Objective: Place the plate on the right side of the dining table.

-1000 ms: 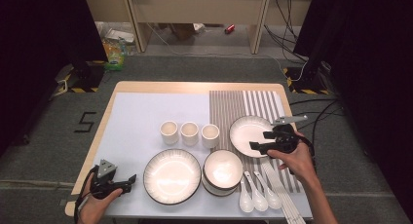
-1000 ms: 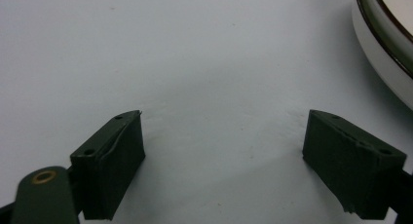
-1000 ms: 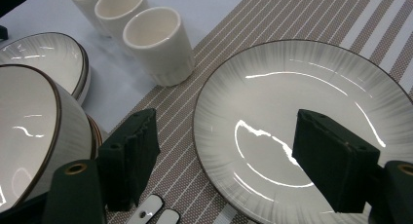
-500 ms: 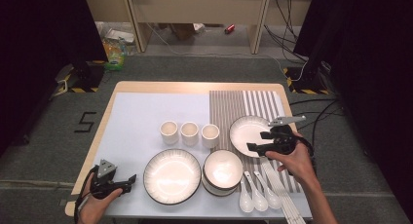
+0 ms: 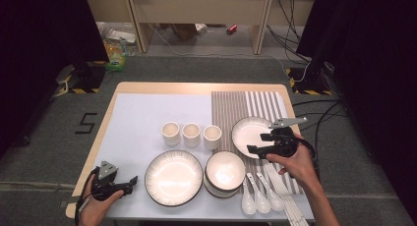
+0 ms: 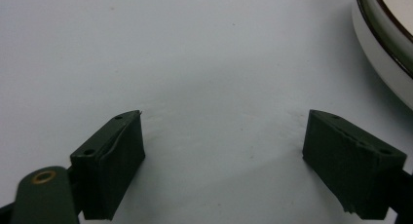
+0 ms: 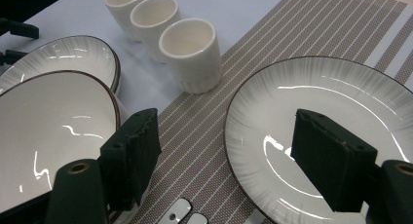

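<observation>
Since a second ago our right gripper (image 5: 256, 143) has crept slightly left over the plate (image 5: 250, 131), right of centre on the striped mat (image 5: 246, 105), jaws spread, empty. Our left gripper (image 5: 129, 183) rests spread at lower left, unmoved.

Three cups (image 5: 191, 134) stand beside stacked bowls (image 5: 224, 173) and spoons (image 5: 260, 199).

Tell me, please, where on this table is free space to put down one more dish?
The widest bare patch is the pale mat behind the three cups and to their left, up to the table's far edge. Some striped mat behind the small plate is also free. The near side is crowded: large plate, bowls, spoons.
</observation>
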`<move>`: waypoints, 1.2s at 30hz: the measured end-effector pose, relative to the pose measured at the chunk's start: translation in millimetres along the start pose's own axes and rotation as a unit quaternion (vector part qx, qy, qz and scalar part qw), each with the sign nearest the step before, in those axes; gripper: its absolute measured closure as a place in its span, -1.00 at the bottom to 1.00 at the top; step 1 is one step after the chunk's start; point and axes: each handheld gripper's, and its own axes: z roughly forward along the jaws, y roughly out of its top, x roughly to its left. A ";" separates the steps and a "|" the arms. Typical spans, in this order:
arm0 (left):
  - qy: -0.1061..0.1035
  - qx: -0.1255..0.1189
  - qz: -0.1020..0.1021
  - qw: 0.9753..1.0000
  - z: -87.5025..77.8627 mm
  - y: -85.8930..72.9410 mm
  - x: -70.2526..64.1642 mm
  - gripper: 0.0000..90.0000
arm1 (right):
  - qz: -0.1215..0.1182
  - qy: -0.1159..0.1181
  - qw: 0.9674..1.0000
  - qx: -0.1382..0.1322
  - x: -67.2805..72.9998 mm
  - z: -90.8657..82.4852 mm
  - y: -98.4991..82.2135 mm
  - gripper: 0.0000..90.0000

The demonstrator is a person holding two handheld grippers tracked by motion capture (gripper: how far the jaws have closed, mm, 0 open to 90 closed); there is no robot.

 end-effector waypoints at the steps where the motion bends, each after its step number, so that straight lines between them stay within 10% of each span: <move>1: 0.000 0.000 -0.001 1.000 0.0 0.0 -0.1 -0.69 | 0.000 0.002 1.000 -0.001 0.8 0.0 0.5 -0.42; 36: -0.002 -0.003 -0.002 1.000 0.7 -0.1 0.6 -0.69 | -0.031 0.058 0.998 0.009 31.2 15.2 5.7 -0.37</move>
